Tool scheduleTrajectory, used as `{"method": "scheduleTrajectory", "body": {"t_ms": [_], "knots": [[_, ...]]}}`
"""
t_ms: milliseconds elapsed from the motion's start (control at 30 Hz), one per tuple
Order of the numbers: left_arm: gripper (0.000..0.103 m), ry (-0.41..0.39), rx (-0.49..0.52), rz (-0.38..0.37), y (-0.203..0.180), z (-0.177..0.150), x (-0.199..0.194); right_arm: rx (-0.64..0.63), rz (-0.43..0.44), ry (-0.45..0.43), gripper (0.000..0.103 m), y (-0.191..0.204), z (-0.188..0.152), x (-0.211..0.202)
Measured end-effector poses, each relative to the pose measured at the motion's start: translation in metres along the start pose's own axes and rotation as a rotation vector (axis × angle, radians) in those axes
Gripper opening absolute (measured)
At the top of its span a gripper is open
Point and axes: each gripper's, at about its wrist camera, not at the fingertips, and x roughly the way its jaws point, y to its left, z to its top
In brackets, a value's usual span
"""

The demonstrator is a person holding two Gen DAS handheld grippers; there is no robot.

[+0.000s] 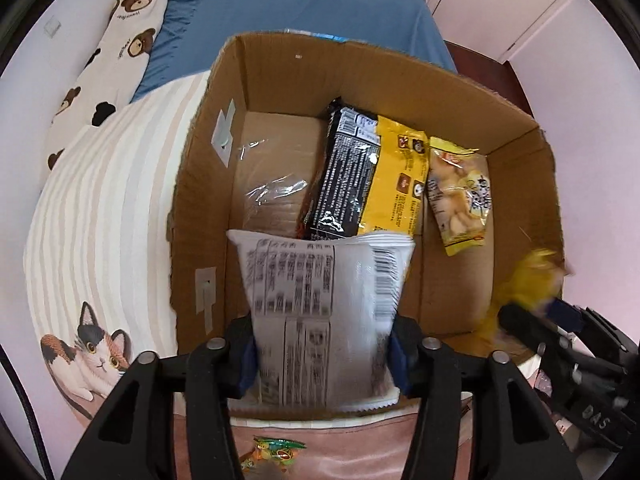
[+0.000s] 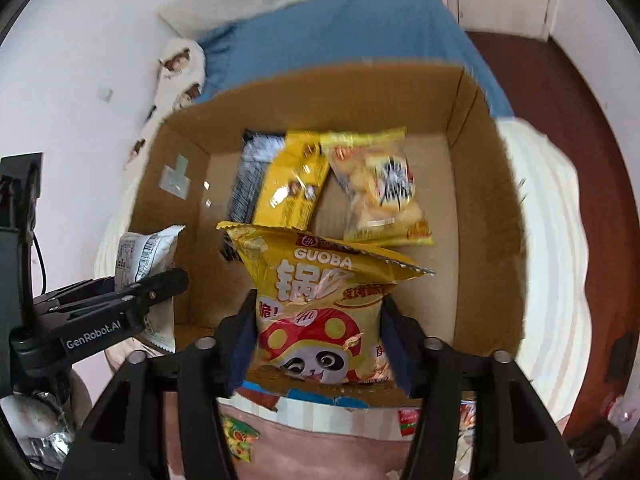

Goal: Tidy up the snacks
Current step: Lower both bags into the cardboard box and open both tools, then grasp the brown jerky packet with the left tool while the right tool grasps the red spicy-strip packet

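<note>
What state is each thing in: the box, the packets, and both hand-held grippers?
Cardboard box: open-topped, partly filled.
White packet: upright between the left hand-held gripper fingers, above the box.
Yellow Guoba packet: between the right hand-held gripper fingers, above the box.
Black packet: lying in the box.
Yellow packet: lying in the box.

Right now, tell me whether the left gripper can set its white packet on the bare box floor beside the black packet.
Probably yes: the left gripper holds the white packet above the open cardboard box, and nothing covers that floor left of the black packet.

5 snack packets (image 2: 320,312), 1 box (image 1: 280,72)
</note>
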Motion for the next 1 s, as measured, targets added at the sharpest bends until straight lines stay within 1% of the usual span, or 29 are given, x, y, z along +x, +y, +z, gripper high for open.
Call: {"method": "scheduleTrajectory", "body": {"t_ms": [33,67,100,300,467,567,733,833,1000], "knots": [[0.066,0.004,0.0,0.002,0.001,0.001,0.002,0.0,-0.006,0.009,0.093,-0.002,0.001,0.003],[0.076,0.004,-0.004,-0.002,0.001,0.001,0.004,-0.005,-0.009,0.012,0.094,-0.003,0.001,0.005],[0.078,0.0,-0.004,-0.005,0.002,0.0,0.004,-0.004,-0.016,0.017,0.094,-0.005,0.001,0.007],[0.078,-0.01,0.002,-0.002,0.002,-0.004,0.001,0.011,-0.031,0.034,0.094,-0.016,-0.004,0.007],[0.078,-0.055,0.005,0.012,0.0,-0.015,-0.008,0.003,-0.058,0.0,0.094,-0.016,-0.014,-0.002],[0.078,-0.104,0.023,0.045,-0.005,-0.026,-0.017,-0.013,-0.08,-0.04,0.094,-0.013,-0.023,-0.012],[0.078,-0.193,0.049,0.057,-0.014,-0.05,-0.038,-0.041,-0.112,-0.115,0.094,-0.006,-0.04,-0.032],[0.078,-0.224,0.059,0.068,-0.018,-0.062,-0.048,-0.047,-0.119,-0.163,0.094,-0.004,-0.052,-0.046],[0.078,-0.291,0.071,0.076,-0.024,-0.086,-0.07,-0.085,-0.171,-0.264,0.094,0.005,-0.075,-0.072]]}}
